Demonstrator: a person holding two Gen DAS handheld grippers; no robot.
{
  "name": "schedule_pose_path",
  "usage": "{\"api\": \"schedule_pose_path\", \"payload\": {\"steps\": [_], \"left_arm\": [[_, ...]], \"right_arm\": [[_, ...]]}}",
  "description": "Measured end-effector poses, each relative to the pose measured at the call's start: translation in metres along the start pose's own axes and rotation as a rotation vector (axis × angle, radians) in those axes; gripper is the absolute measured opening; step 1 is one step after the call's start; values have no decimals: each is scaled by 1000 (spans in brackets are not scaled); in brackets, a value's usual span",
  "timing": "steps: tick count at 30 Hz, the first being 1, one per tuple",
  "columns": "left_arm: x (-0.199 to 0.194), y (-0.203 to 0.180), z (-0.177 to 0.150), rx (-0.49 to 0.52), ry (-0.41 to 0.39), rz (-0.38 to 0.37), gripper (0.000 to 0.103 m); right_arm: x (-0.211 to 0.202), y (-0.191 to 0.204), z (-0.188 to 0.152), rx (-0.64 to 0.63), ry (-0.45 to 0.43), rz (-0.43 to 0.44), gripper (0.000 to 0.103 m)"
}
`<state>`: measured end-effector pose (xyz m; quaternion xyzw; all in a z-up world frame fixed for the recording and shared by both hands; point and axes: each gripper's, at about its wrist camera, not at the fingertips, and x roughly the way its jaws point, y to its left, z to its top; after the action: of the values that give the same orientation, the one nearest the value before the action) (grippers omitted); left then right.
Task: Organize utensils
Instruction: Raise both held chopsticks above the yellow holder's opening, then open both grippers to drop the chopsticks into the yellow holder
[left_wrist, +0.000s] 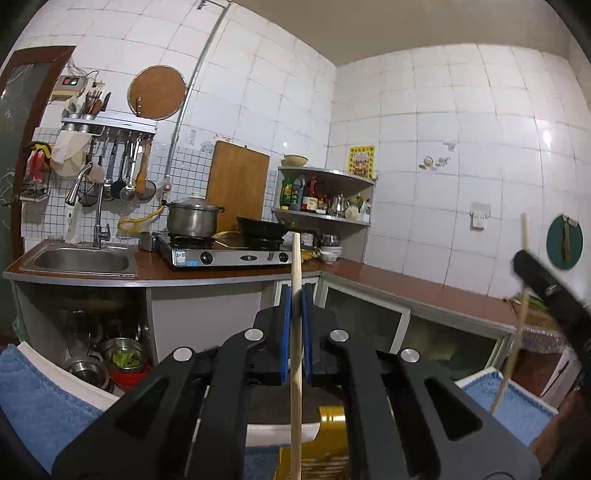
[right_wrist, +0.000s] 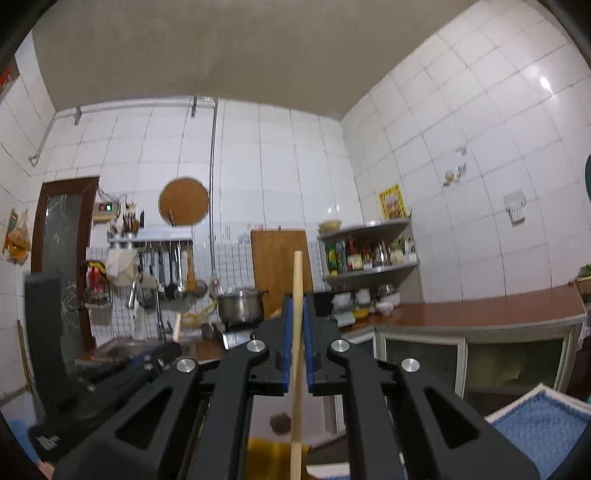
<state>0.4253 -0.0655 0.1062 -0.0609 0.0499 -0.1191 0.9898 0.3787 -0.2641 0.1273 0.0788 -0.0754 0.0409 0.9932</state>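
Both grippers, left (left_wrist: 296, 295) and right (right_wrist: 295, 306), clamped on upright chopsticks (left_wrist: 295, 266) (right_wrist: 297, 280), long axes vertical between pads, holder (left_wrist: 325, 443) directly below left.

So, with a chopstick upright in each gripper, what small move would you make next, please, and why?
Probably lower both a little more toward the yellow holder below. The left gripper and right gripper are each shut on a chopstick, nearly upright, with the lower ends hanging just above it.
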Motion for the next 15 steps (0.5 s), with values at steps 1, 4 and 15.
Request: {"api": "schedule_pose_path", "payload": {"steps": [1, 4, 15], "left_arm": [[0, 0, -3, 4, 7, -1, 4], [-2, 3, -12, 8, 35, -5, 4], [-10, 11, -38, 16, 192, 24, 5]], "right_arm": [[2, -1, -6, 4, 18, 0, 6], [6, -12, -30, 29, 93, -14, 6], [5, -24, -72, 43, 310, -20, 6]]}}
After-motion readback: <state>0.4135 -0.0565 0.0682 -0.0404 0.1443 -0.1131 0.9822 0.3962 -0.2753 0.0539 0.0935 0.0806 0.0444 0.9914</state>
